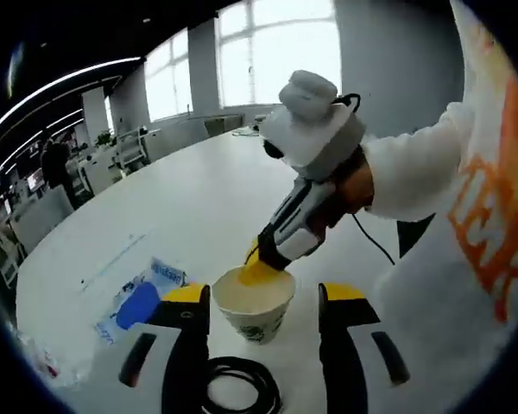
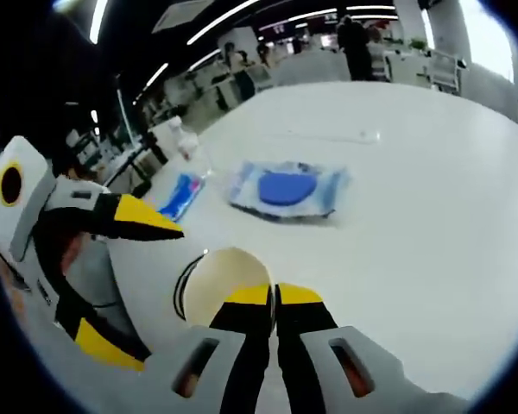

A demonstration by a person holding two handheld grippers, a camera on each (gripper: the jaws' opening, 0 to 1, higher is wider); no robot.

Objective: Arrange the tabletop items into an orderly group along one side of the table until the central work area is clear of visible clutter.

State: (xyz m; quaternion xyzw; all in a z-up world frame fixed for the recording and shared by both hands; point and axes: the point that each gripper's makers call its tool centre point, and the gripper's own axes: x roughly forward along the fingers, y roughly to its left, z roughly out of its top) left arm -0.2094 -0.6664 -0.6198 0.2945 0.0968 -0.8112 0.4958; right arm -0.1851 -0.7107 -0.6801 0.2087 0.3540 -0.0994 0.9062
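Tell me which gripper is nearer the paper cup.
Right. The right gripper is at the paper cup, its closed tips on the rim. The left gripper is open, one jaw on either side of the cup, apart from its wall.

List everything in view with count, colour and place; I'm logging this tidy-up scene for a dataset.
paper cup: one, cream, on the table between the left gripper's jaws
wipes pack: one, blue and clear, beyond the cup
small packet: one, blue and white, beside the wipes pack
black cable: one coil, beside the cup's base
table: one, white
left gripper: yellow-tipped, open
right gripper: yellow-tipped, shut at the cup's rim
sleeve: white
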